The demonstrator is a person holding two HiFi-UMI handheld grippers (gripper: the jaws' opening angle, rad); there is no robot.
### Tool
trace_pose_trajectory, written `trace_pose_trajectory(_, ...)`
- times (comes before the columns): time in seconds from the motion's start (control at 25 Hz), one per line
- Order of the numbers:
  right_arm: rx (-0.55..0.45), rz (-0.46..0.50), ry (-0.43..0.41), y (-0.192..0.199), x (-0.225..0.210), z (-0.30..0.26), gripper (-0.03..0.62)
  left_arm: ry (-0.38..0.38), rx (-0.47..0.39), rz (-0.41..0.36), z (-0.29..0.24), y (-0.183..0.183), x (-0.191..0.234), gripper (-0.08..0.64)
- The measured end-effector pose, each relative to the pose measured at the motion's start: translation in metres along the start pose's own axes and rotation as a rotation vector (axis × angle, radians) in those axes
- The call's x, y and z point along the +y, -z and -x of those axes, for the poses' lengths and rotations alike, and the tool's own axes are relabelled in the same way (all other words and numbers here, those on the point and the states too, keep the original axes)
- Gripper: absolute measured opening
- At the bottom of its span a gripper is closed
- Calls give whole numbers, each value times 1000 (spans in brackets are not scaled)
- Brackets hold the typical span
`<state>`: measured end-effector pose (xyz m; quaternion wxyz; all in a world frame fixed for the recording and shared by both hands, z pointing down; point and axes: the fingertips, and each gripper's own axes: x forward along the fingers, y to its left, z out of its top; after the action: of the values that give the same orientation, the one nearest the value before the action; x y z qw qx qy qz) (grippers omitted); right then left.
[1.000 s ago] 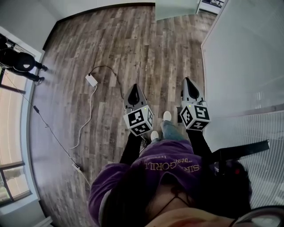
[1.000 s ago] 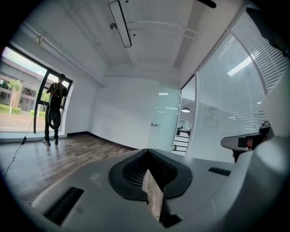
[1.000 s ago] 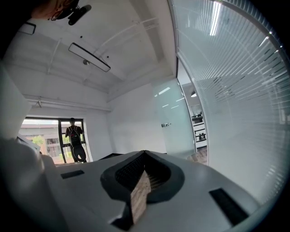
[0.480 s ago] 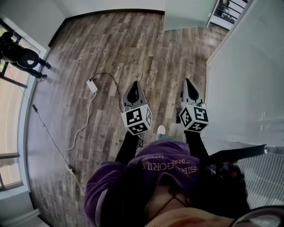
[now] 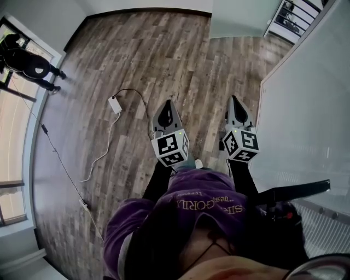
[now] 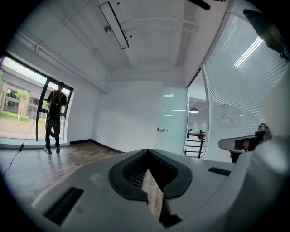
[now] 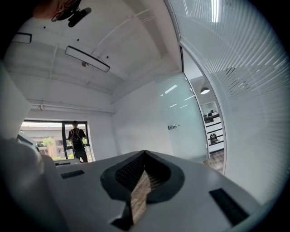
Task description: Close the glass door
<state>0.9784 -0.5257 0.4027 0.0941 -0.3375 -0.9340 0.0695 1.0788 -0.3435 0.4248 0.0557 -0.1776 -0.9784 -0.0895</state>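
The glass door (image 6: 174,120) stands open at the far end of the room, a pale frosted panel with a small metal handle (image 6: 161,129). It shows in the right gripper view too, as the door (image 7: 183,122) with its handle (image 7: 173,127), and at the top of the head view (image 5: 235,16). My left gripper (image 5: 167,104) and right gripper (image 5: 234,98) are held side by side over the wood floor, both pointing at the door and well short of it. The left gripper's (image 6: 147,150) jaws meet at the tips with nothing in them, and so do the right gripper's (image 7: 145,152).
A frosted glass wall (image 5: 306,109) runs along my right. A white charger (image 5: 115,104) with its cable lies on the floor to the left. A person (image 5: 27,65) stands at the window far left. A black railing (image 5: 292,16) shows beyond the doorway.
Both grippers and I have moved forward across the floor toward the door. The doorway and railing have slid right at the top of the head view. Both grippers stayed shut.
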Motion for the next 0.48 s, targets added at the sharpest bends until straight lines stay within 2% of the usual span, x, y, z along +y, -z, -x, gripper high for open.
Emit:
trace_pose_trajectory(0.28,-14,-3,-19,-6,5,-68,-14,0,-20,19,-64,-10,20,2)
trace_pose_trajectory(0.48,-29,8,-23,-22,12,-135,-14,25,-51,-10,-128,-37,40,2)
